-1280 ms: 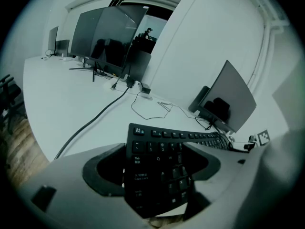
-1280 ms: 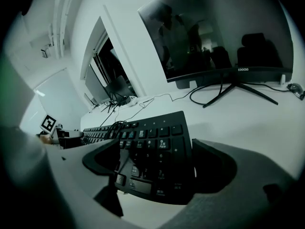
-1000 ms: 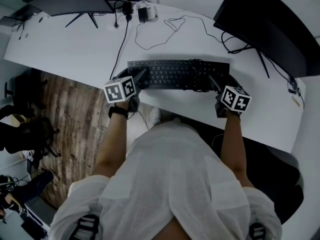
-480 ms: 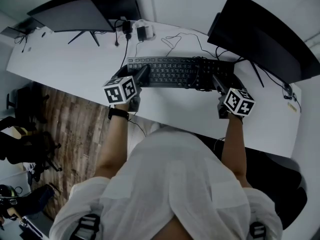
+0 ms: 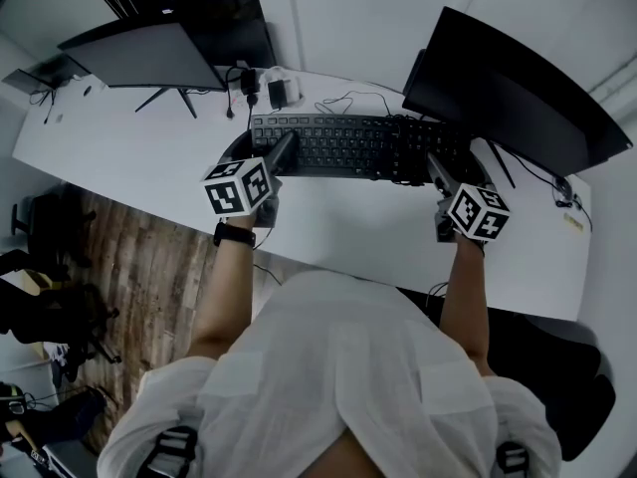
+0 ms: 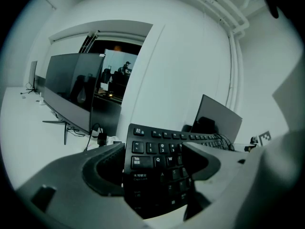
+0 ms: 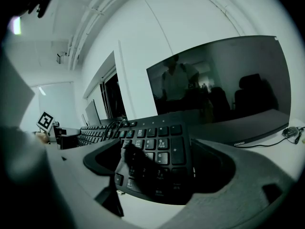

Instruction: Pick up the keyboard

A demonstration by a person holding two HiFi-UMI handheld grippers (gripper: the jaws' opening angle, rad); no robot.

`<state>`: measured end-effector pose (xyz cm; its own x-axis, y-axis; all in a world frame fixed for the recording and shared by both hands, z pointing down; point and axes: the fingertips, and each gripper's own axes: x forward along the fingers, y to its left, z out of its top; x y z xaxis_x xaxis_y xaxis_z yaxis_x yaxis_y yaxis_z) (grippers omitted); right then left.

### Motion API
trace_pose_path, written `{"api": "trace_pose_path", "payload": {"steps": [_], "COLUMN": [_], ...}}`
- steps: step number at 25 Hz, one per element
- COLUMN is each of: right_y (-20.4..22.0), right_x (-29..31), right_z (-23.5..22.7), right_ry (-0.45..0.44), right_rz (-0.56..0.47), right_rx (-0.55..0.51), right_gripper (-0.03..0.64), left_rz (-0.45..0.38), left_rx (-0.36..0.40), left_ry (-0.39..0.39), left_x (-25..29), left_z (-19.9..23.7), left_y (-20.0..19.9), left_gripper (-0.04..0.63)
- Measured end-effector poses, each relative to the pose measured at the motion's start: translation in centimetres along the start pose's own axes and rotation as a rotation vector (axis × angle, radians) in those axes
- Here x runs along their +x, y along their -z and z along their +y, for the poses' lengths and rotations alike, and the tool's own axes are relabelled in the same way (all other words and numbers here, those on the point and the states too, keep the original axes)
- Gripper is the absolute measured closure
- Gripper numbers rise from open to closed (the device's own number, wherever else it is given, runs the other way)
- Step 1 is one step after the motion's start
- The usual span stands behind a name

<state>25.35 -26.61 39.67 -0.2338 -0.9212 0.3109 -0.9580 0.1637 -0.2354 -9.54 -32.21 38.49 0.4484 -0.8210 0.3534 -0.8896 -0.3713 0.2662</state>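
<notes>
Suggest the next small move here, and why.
Probably raise both ends evenly: the left gripper and right gripper each clamp an end of the black computer keyboard, and a thin black cable lies behind it on the white desk, so tilting or jerking could snag.

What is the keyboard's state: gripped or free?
Gripped. The left tool clamps the keyboard at its Tab end, the right tool at its number pad.

The keyboard (image 5: pixel 348 147) is lifting off the white desk (image 5: pixel 149 157), gripped at its ends by the left gripper (image 5: pixel 283 150) and right gripper (image 5: pixel 436 163). It is drifting up the frame toward the dark monitor (image 5: pixel 508 93) at upper right.
</notes>
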Motion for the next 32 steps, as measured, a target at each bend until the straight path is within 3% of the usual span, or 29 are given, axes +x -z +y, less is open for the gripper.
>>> {"api": "trace_pose_path", "payload": {"steps": [10,32], "right_y": [-1.3,-1.2], "right_x": [-0.3,-0.6], "right_z": [-0.6,0.3], "right_ry": [0.045,0.032], "right_rz": [-0.031,-0.028], "right_rx": [-0.031,-0.049], "right_gripper": [0.221,0.227], "left_rz": [-0.022,-0.035], "left_rx": [-0.003,-0.033], "left_ry": [0.001,-0.018], "left_x": [0.2,-1.2], "left_z": [-0.3,0.3], "left_y": [-1.1,-0.7], "left_gripper": [0.233,0.233]}}
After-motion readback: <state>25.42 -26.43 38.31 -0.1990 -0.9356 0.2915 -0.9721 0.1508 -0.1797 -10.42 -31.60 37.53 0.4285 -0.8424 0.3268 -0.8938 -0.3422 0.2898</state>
